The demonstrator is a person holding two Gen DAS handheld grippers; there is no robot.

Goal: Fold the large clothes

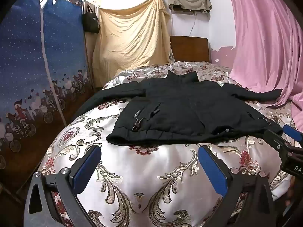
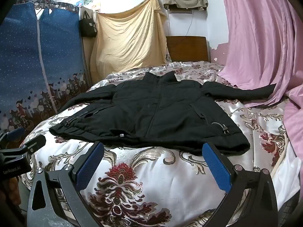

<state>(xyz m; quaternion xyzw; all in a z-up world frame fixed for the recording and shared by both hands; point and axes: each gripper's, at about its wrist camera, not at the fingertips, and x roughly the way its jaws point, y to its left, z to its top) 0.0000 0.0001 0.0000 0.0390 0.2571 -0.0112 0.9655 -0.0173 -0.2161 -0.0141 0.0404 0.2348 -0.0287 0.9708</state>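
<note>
jacket (image 1: 189, 109) flat mid-frame on bed (image 1: 151, 174), unfolded | left gripper (image 1: 149, 162) and right gripper (image 2: 153, 160) jaws wide, empty | I judge: pinch hem corners evenly, lift together

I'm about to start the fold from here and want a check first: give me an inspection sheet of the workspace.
Surface: bed with floral satin bedspread, fairly smooth.
Job's things: black jacket spread flat, front up, sleeves out to both sides, not yet folded.
Clutter: pink curtain spills onto the bed, touching the far sleeve end.
Grippers: left gripper and right gripper both open, empty, short of the hem.
Cables: thin cord on the wall.
Surroundings: blue fabric wardrobe, yellow cloth, wooden headboard.
</note>
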